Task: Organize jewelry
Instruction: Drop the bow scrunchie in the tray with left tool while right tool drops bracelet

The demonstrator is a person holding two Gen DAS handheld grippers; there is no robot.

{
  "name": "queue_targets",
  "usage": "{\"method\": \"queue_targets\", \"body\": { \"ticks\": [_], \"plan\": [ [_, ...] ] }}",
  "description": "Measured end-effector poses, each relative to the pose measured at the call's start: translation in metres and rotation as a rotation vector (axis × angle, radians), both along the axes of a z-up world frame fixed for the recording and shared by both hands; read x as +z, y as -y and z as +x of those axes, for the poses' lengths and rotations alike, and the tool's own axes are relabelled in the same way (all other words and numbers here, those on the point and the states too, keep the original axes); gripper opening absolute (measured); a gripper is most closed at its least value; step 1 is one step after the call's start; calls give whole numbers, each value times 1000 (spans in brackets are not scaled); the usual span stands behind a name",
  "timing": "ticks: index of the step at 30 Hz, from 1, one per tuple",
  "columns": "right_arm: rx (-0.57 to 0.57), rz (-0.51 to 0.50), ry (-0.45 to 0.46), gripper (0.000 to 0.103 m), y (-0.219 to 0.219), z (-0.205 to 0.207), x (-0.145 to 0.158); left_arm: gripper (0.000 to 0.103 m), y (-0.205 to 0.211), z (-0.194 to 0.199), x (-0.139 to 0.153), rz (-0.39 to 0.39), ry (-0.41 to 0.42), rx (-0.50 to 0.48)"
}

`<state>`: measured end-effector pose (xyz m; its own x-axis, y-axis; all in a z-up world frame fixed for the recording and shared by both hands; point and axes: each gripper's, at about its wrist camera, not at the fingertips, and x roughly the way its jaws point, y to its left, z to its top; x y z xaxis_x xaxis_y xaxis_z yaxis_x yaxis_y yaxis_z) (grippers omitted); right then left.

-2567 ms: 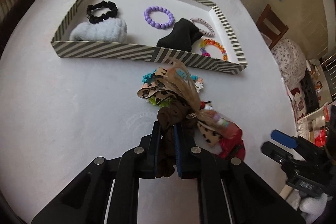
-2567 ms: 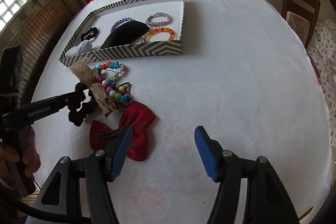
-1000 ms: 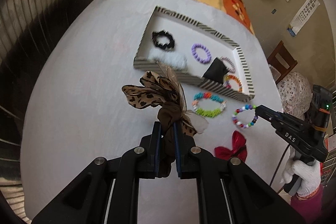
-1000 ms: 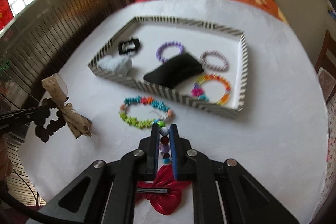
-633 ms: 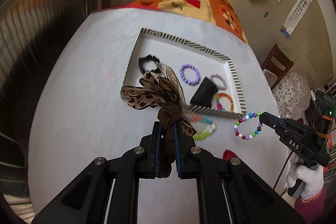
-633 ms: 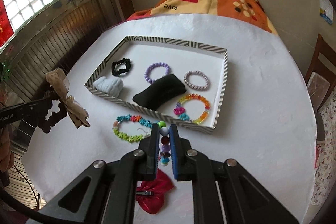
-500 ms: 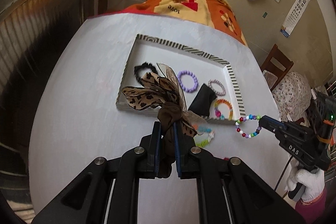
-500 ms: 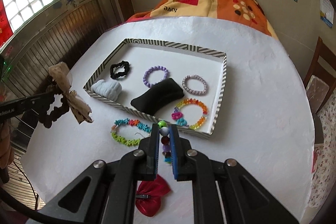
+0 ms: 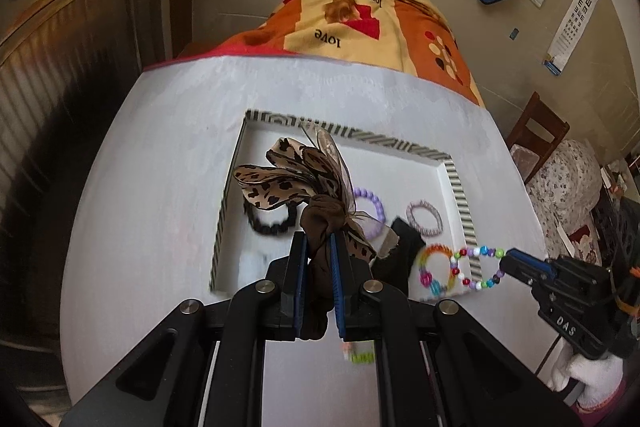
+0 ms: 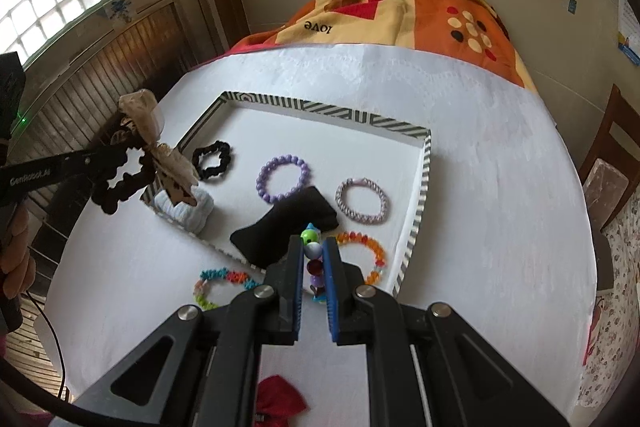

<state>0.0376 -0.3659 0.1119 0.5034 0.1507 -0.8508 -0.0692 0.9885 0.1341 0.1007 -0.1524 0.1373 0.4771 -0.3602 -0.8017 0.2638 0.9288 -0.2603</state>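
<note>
Both pairs of jaws are closed on something. Those of the left gripper (image 9: 319, 267) pinch the brown scrunchie (image 9: 322, 223) of a leopard-print bow (image 9: 288, 179), which stands up beyond the fingertips, held in the air above the near left part of the tray (image 9: 460, 195). Those of the right gripper (image 10: 313, 269) clamp a bead bracelet (image 10: 313, 255); its coloured loop hangs in the air over the tray's near right corner, as the left wrist view shows.

Inside the striped, white-floored tray lie a black scrunchie (image 10: 211, 160), a purple bracelet (image 10: 283, 177), a braided bracelet (image 10: 362, 201), a black pouch (image 10: 280, 227), an orange bracelet (image 10: 366, 253) and a pale blue knit piece (image 10: 188, 211) in the near left corner.

On the white table (image 10: 500, 187), just outside the tray's near wall, rests a bracelet of turquoise, orange and green pieces (image 10: 218, 283). A red bow (image 10: 280, 403) lies nearer still, partly hidden by the right gripper's arms.

At the far end of the table is an orange and yellow blanket (image 10: 400, 7). A white-gloved hand (image 9: 588, 375) grips the right gripper's handle.
</note>
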Motion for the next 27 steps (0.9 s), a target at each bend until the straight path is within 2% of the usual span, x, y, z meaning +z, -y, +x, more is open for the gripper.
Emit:
{"method": "queue_targets", "body": {
  "ticks": [13, 20, 27],
  "plan": [
    [6, 7, -15, 10, -4, 51, -8, 0, 14, 59, -7, -8, -20, 6],
    [48, 32, -44, 10, -20, 104, -27, 0, 5, 78, -14, -4, -32, 21],
    [69, 40, -85, 10, -29, 149, -51, 0, 13, 103, -37, -29, -72, 26]
  ]
}}
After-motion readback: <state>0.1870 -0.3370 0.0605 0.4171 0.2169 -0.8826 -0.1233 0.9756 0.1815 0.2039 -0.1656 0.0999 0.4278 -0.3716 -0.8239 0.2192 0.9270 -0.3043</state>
